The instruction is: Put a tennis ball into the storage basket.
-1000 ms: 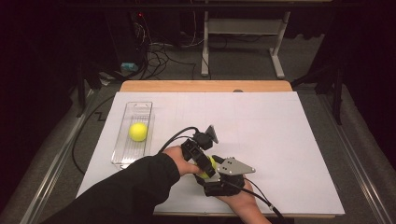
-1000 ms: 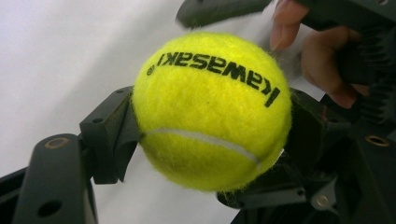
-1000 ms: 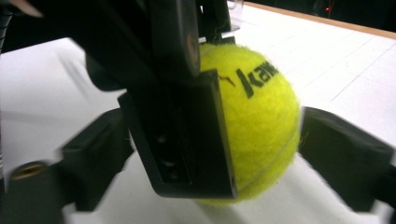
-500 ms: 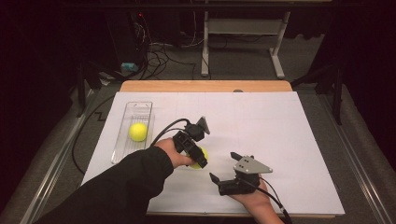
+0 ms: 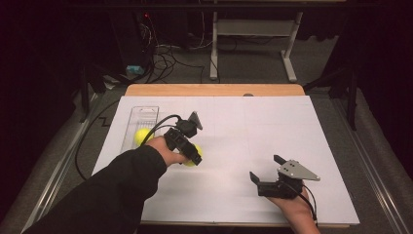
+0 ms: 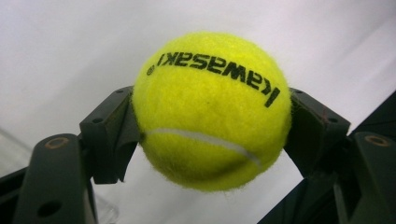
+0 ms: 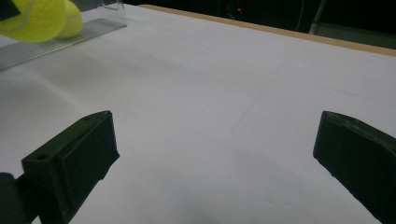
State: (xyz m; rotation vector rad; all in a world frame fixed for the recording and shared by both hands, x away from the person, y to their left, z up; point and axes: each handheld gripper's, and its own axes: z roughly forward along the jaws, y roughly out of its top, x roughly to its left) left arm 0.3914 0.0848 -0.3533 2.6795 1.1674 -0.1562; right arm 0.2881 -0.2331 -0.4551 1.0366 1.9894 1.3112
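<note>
The left gripper (image 5: pixel 193 155) is clamped on a yellow tennis ball (image 6: pixel 212 109); in the left gripper view both black jaws press against the ball's sides, and black lettering and a white seam show on its felt. In the high view the held ball (image 5: pixel 192 157) sits above the white sheet (image 5: pixel 234 141) that covers the table, just right of a clear plastic tray (image 5: pixel 141 114). A second yellow ball (image 5: pixel 142 136) lies inside that tray, near the person's left sleeve (image 5: pixel 112 190).

The right gripper (image 5: pixel 267 172) is well apart from the left one, low on the sheet toward the near right. Its jaws stand wide apart with nothing between them; they have just been opening. In the right gripper view the bare sheet shows between the jaws, and the held ball (image 7: pixel 35 18) and the tray's edge (image 7: pixel 60 39) appear at the top left.
</note>
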